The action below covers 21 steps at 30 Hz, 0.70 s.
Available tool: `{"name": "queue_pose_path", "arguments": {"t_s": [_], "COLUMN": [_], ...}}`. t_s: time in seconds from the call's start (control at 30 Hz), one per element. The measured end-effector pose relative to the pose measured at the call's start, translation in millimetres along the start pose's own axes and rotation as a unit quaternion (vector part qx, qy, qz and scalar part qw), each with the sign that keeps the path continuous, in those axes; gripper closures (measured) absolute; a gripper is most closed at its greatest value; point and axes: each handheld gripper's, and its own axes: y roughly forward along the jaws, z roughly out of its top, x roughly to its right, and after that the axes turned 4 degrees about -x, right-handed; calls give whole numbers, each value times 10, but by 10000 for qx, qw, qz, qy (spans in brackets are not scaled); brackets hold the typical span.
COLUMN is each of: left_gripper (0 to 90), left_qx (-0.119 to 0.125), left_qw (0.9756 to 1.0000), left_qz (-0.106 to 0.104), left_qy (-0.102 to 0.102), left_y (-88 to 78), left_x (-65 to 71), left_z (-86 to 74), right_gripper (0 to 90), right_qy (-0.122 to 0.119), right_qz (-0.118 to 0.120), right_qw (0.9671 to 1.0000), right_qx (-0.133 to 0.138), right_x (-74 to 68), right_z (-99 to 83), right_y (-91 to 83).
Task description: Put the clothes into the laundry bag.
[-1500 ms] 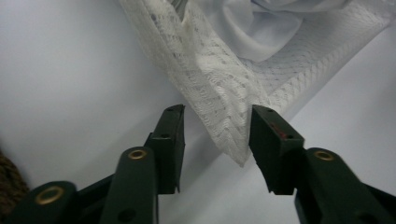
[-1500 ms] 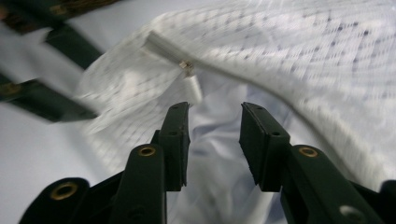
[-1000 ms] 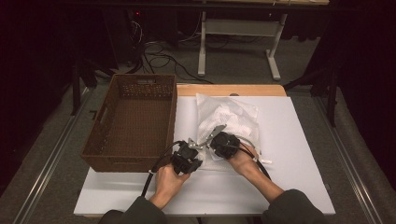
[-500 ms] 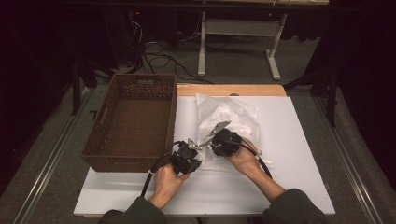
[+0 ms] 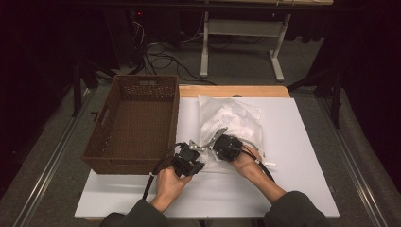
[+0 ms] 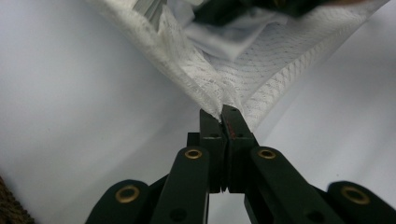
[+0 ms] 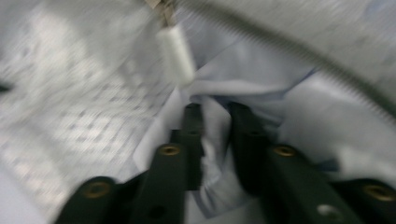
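Observation:
A white mesh bag (image 5: 236,118) lies on the white table (image 5: 307,142). My left gripper (image 5: 193,145) is at its near left corner, and in the left gripper view it (image 6: 220,112) is shut on the bag's seamed edge (image 6: 210,79). My right gripper (image 5: 215,144) reaches into the bag's mouth from the right. In the right gripper view its jaws (image 7: 215,109) have just been closing, with a fold of pale blue cloth (image 7: 219,158) pinched between them. A white zipper pull (image 7: 175,56) hangs just above them.
An empty brown wicker basket (image 5: 137,123) stands at the table's left, close to my left hand; its corner (image 6: 9,207) shows in the left gripper view. Bare table runs along the right and front. Cables trail from both grippers toward the front edge.
My right gripper has shifted slightly at the bag's mouth. The left gripper and the bag's held corner have kept still.

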Motion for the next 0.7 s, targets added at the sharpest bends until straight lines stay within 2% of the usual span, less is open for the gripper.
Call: {"name": "queue_pose_path", "arguments": {"t_s": [0.17, 0.23, 0.3, 0.33, 0.4, 0.5, 0.57, 0.6, 0.63, 0.7], "left_gripper": [890, 890, 889, 887, 881, 855, 790, 741, 696, 595], "left_qx": [3, -3, -30, -40, -73, -63, -36, -47, -27, -60], "left_qw": [9999, 9998, 9998, 9999, 9998, 9998, 9999, 9999, 9999, 9999], "left_qz": [38, 99, 114, 105, 120, 141, 142, 118, 107, 59], "left_qy": [140, 176, 152, 120, 134, 115, 77, 79, 1, -58], "left_y": [-65, -75, -52, -28, -4, 8, 17, 24, 38, 74], "left_x": [53, 63, 49, 38, 26, 30, 29, 19, 22, 14], "left_z": [10, 6, -1, -5, -11, -13, -13, -13, -13, -10], "right_gripper": [865, 855, 801, 742, 652, 601, 587, 582, 575, 557], "right_qy": [422, 542, 583, 489, 364, 293, 209, 244, 208, 178], "right_qz": [-359, -495, -323, -264, -122, -28, 19, 24, 35, 73], "right_qw": [9983, 9973, 9977, 9984, 9991, 9991, 9989, 9988, 9990, 9991], "right_qx": [197, 59, 129, 93, 152, 309, 408, 433, 402, 390], "right_x": [166, 226, 227, 209, 141, 25, -18, -36, -42, -49], "right_z": [89, 103, 98, 96, 69, -38, -142, -185, -225, -272], "right_y": [-1, 71, 116, 108, 52, -121, -250, -295, -333, -350]}}
